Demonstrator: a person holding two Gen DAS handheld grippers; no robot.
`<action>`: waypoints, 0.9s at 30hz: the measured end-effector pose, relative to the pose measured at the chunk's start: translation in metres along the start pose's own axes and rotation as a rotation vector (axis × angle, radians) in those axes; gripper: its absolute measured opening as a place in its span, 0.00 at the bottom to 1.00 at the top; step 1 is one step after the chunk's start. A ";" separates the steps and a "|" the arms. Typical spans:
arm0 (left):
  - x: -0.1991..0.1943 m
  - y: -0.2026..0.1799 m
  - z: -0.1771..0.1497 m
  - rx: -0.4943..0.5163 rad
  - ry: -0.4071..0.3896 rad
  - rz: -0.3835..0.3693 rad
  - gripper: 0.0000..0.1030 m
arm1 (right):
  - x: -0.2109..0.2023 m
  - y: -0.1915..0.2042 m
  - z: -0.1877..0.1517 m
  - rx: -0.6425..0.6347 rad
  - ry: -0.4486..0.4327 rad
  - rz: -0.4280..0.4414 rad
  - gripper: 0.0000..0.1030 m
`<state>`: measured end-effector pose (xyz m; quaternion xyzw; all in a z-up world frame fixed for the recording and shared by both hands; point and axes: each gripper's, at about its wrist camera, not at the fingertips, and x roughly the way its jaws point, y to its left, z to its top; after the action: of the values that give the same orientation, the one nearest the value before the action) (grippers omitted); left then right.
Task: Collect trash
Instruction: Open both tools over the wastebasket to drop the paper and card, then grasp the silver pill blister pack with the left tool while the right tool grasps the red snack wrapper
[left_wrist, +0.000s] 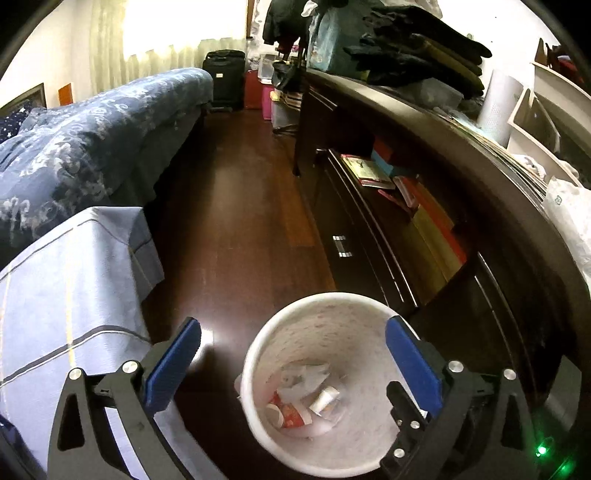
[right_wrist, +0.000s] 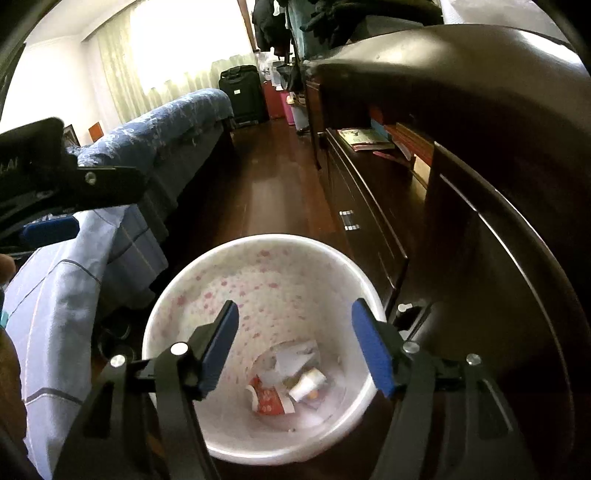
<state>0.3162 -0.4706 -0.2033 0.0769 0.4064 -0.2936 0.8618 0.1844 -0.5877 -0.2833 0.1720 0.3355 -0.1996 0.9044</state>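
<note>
A white bin (right_wrist: 177, 295) with faint pink spots inside stands upright on the dark floor, near the dark cabinet on the right. At its bottom lie a red wrapper (right_wrist: 267, 400), crumpled white paper (right_wrist: 295, 356) and a small white cup (right_wrist: 306, 384) on its side.

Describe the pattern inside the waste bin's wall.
Small pink spots on white, clearest in the right wrist view of the waste bin.

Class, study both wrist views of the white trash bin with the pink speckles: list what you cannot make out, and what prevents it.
- Print on the red-and-white wrapper in the white pink-speckled trash bin: too small, blurred, both views.
- Bin's outer base: left view, cut off by the frame edge and left gripper.
- Book titles on the dark wooden shelf: too small.
</note>
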 end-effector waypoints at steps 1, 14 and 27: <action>-0.004 0.001 -0.001 -0.001 -0.005 0.003 0.96 | -0.002 0.001 0.000 0.000 -0.002 0.004 0.66; -0.077 0.009 -0.022 0.055 -0.103 0.052 0.96 | -0.072 0.021 -0.004 -0.005 -0.067 0.043 0.76; -0.174 0.094 -0.068 -0.046 -0.172 0.160 0.96 | -0.128 0.111 -0.032 -0.195 -0.065 0.186 0.81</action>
<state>0.2380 -0.2915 -0.1281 0.0640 0.3301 -0.2201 0.9157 0.1315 -0.4461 -0.1998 0.1070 0.3065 -0.0868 0.9418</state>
